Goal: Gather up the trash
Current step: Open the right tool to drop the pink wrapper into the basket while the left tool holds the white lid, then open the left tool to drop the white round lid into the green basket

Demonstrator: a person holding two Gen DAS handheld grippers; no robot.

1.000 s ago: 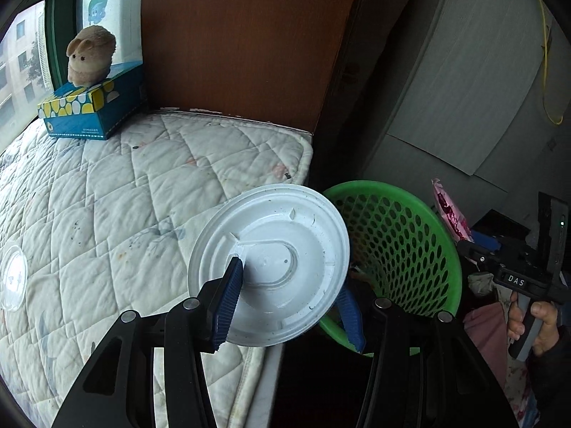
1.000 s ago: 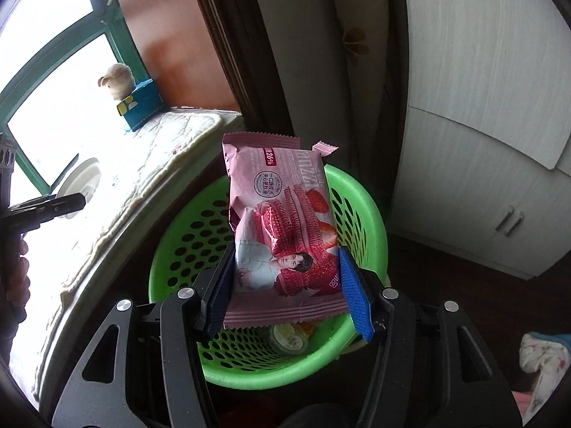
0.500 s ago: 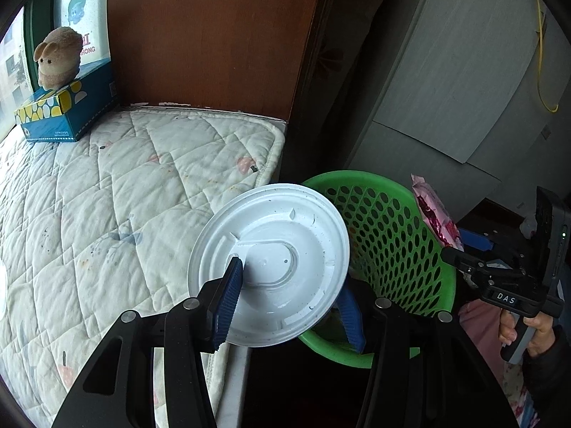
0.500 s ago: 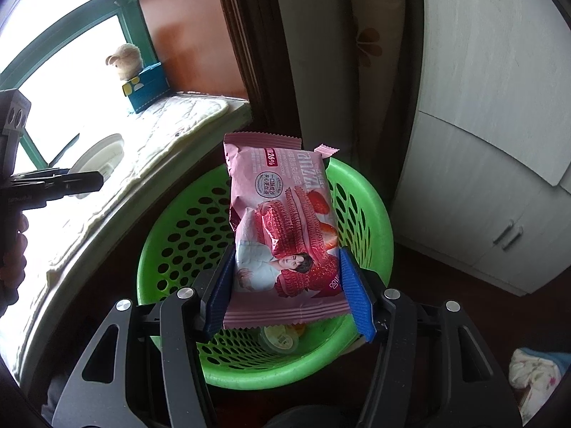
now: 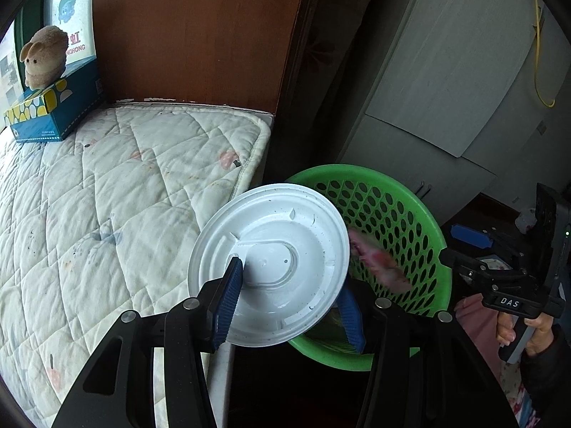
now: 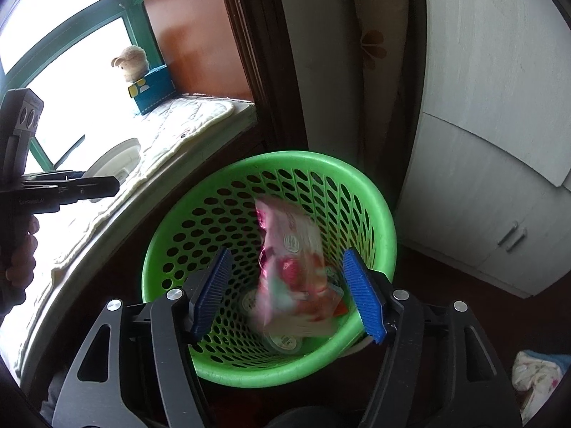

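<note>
Compared with half a second earlier, the pink snack wrapper has left the right gripper: the blue pads now stand wide apart with nothing between them, and the wrapper appears motion-blurred inside the green basket, below the rim and above a small round container lying on the basket floor. In the left wrist view the same wrapper shows as a pink streak against the perforated inner wall of the basket. The left gripper has shifted toward the basket and retains its grip: its pads are closed on the white plastic lid, held on edge, with one pad pressed on the visible face and the other behind it. The lid overlaps the basket's near rim and the mattress corner. The right gripper is aimed downward over the basket mouth; the left is held level beside the mattress edge, with the person's right hand visible on its handle. At the far mattress corner a plush toy sits on a blue tissue box.
</note>
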